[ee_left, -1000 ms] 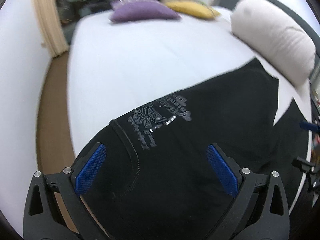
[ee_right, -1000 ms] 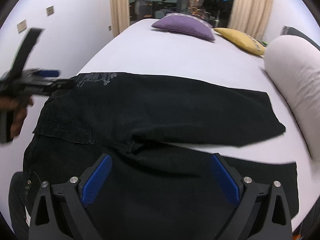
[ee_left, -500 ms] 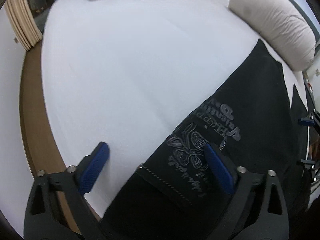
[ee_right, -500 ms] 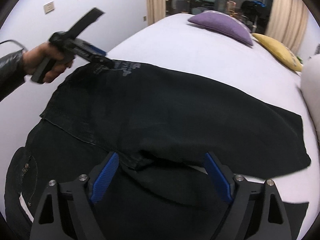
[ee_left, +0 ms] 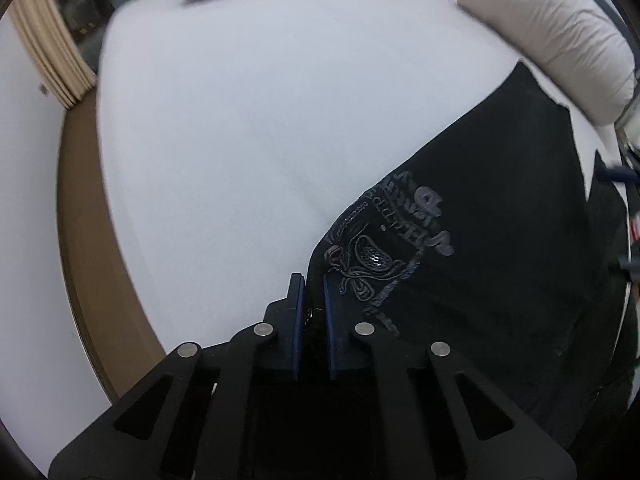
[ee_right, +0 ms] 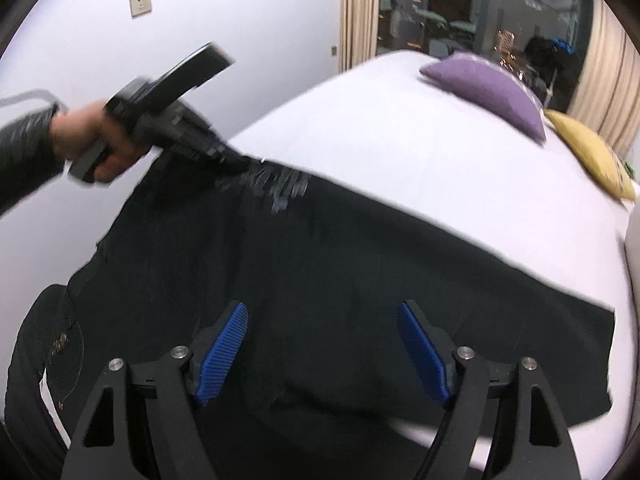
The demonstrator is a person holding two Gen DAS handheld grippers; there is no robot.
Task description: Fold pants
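Note:
Black pants (ee_left: pixel 488 240) lie spread on a white bed (ee_left: pixel 240 120), a silver printed emblem (ee_left: pixel 372 256) near their waist corner. My left gripper (ee_left: pixel 313 292) is shut on that waist corner, black cloth pinched between its blue pads. In the right wrist view a hand holds that left gripper (ee_right: pixel 236 164) at the far left edge of the pants (ee_right: pixel 360 264). My right gripper (ee_right: pixel 322 322) hovers over the pants' middle fold, its jaws closing but still wide, with cloth below and nothing pressed between the pads.
A purple cushion (ee_right: pixel 492 88) and a yellow cushion (ee_right: pixel 592 156) rest at the far end of the bed. A long cream bolster (ee_left: pixel 552 28) runs along the right side. Brown floor (ee_left: pixel 80 208) and a white wall border the bed's left edge.
My left gripper has come down to the waist corner and closed on it. My right gripper has shifted across the pants, rolled, and narrowed somewhat.

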